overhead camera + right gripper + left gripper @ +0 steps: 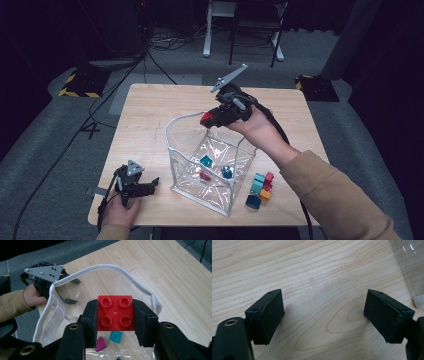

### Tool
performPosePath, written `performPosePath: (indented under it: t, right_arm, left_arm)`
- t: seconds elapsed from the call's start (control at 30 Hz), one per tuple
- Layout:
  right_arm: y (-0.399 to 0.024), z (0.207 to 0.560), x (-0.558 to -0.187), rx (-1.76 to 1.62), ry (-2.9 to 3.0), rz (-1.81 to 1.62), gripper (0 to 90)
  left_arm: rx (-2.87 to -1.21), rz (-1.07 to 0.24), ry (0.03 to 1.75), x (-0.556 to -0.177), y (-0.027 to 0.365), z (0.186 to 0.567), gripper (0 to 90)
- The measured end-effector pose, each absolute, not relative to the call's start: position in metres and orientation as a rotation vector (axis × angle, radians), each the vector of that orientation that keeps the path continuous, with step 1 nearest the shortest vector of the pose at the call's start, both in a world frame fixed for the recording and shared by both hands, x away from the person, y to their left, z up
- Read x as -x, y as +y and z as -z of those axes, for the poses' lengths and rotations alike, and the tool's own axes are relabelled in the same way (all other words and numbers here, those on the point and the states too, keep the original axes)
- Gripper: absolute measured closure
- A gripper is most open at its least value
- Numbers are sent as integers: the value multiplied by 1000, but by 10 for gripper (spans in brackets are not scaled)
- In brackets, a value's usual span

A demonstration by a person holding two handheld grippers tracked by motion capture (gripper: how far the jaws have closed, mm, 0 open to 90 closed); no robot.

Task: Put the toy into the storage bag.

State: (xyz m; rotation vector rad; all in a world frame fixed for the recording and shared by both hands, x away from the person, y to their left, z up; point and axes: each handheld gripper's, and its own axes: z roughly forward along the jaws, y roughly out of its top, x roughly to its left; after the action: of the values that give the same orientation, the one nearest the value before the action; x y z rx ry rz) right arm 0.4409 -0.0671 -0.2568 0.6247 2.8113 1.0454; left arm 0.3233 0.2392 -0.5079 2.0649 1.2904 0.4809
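My right gripper (206,120) is shut on a red four-stud brick (115,313) and hovers over the far rim of a clear plastic bag with a white rim (176,121). Inside the bag lie a teal brick (206,160), a magenta brick (204,175) and a blue one (227,172). The bag's white rim (107,267) arches past the held red brick (206,119), with the teal brick (115,336) and the magenta brick (101,344) below it. At the table's front left corner my left gripper (149,186) rests open on the wood, nothing between its pads (270,315).
A small pile of loose bricks (261,187), teal, red, orange and blue, lies right of the bag near the table's front edge. The wooden table (150,107) stands on grey carpet with cables and a chair base beyond.
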Motion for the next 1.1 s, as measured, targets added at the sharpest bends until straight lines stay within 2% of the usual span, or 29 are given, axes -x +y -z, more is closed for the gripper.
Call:
performPosePath:
  t: [0.63,1.1]
  right_arm:
    - [-21,304,-450,-620,2955,-760,590]
    - [-5,332,-454,-623,3047,-507,590]
  left_arm:
    - [-2057,-486,1298,-324,239,508,168]
    - [-2057,-486,1299,-324,239,508,168]
